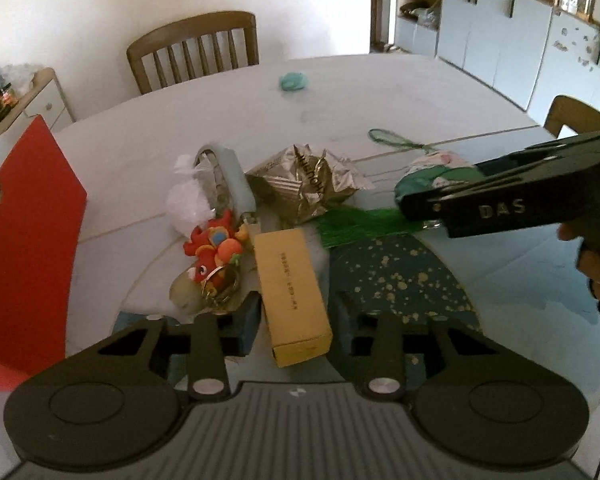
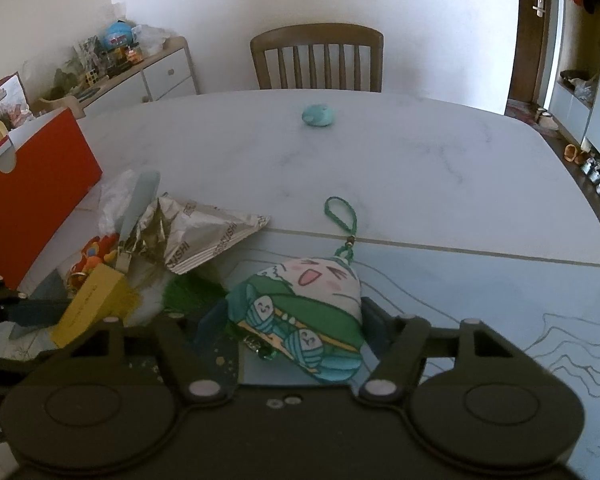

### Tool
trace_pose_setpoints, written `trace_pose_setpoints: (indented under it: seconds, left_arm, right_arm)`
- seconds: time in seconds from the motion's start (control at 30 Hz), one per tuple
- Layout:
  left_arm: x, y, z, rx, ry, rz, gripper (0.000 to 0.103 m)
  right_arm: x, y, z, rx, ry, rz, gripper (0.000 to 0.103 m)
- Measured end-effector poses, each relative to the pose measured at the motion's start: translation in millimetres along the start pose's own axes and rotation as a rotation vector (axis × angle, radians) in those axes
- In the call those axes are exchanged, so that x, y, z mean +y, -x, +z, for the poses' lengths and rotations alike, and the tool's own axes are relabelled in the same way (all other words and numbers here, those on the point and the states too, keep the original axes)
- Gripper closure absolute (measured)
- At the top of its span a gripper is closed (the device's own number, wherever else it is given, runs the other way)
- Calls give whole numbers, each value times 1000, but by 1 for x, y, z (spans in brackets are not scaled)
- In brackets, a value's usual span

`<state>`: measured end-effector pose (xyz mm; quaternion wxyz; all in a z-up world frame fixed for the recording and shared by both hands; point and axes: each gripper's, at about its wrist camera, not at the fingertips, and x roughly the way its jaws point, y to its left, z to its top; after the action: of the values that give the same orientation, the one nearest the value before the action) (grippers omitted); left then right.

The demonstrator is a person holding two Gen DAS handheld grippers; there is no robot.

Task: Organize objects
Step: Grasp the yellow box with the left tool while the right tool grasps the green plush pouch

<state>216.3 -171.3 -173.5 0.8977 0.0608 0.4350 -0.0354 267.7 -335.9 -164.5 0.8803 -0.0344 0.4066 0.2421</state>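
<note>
Left wrist view: left gripper (image 1: 294, 316), fingers spread, straddles a yellow carton (image 1: 292, 298) lying on the surface (image 1: 340, 92). Right gripper (image 2: 300, 330), fingers apart around a zongzi-shaped sachet (image 2: 304, 312) with green tassel (image 2: 190, 290). Beyond: crumpled foil bag (image 1: 306, 184), teal object (image 2: 318, 115).

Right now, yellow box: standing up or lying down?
Lying down. The yellow box rests flat on its long side on the table, between the left gripper's fingers; whether they grip it, cannot tell.
</note>
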Motion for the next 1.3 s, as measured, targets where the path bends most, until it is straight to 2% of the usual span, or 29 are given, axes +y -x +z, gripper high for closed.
trace_pose_setpoints:
  seconds: [0.1,0.3,0.57,0.87,1.3]
  left_arm:
    - [3,-6,3,21,23,9,73]
    - [6,-2,1,19,48,-2,74]
    - [23,27,0,-5,111,-49,74]
    - [52,65,-6,-49,159,-84,74]
    - [138,138,-7,-119,179,-94,74]
  right_arm:
    - [0,3,-2,-9,-5,-9,37]
    - [2,16,-4,-30,-38,-23,38]
    - [13,62,-2,-59,-36,-28,38]
    - [50,110,8,-86,7,-11,38]
    - [142,142,42,-150,87,38,38]
